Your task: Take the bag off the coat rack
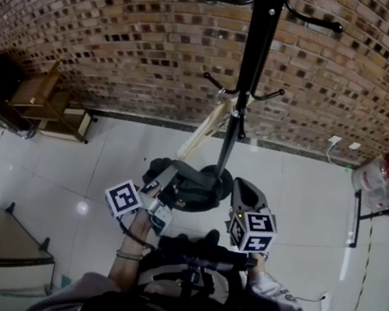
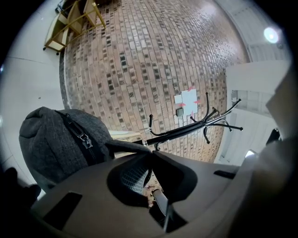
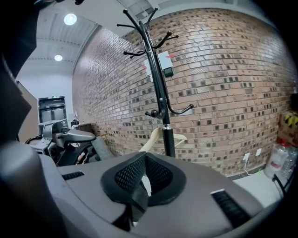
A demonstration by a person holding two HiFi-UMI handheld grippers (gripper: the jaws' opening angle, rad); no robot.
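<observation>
1. Head view: bag (image 1: 193, 184) low in the middle of the frame, right at the tip of the left tool (image 1: 167, 180). Down by the foot of the coat rack (image 1: 251, 65), a little left of the pole. Right tool (image 1: 242, 188) just to the right of the bag, not touching it. Left side nearer by far.
2. Left gripper view: bag big at the left of the frame, its strap (image 2: 125, 146) running right, into the tool tips. Tips pinched tight on that strap. Coat rack well behind, at the middle right, with bare hooks. Looks like the bag is already off the hooks.
3. Right gripper view: tips pressed together, nothing in them. Rack pole straight ahead, in the middle of the frame. Bag hard to pick out here.
4. Best guess for next: pull the bag away from the pole, toward the bottom of the head view.
</observation>
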